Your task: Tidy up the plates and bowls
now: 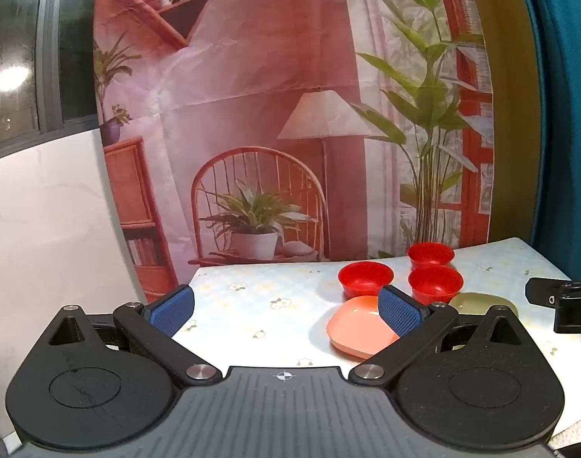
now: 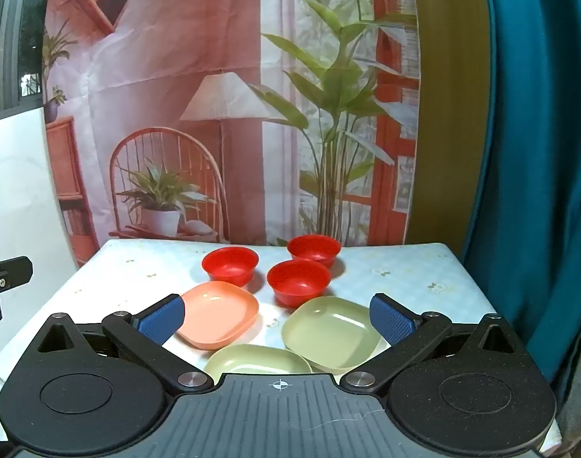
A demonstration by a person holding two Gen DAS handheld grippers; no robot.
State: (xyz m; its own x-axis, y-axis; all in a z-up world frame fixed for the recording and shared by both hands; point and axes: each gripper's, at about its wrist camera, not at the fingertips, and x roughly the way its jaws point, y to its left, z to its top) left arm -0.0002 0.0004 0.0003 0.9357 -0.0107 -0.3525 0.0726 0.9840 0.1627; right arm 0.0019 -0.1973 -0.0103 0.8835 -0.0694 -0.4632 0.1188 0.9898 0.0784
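Three red bowls stand apart on the table: one left (image 2: pixel 230 264), one far (image 2: pixel 314 250), one near (image 2: pixel 299 281). In front of them lie a pink square plate (image 2: pixel 218 313) and two green square plates, one right (image 2: pixel 330 330) and one nearest (image 2: pixel 258 359). My right gripper (image 2: pixel 277 320) is open and empty above the plates. My left gripper (image 1: pixel 286 311) is open and empty over the table's left part; the pink plate (image 1: pixel 357 328) lies by its right finger, with the red bowls (image 1: pixel 365 278) beyond and a green plate (image 1: pixel 477 303) partly hidden.
The table (image 2: pixel 405 271) has a pale floral cloth. A printed room backdrop (image 2: pixel 214 114) hangs behind it, a teal curtain (image 2: pixel 538 152) at the right, a white wall (image 1: pixel 42 229) at the left. The other gripper shows at the left wrist view's right edge (image 1: pixel 565 305).
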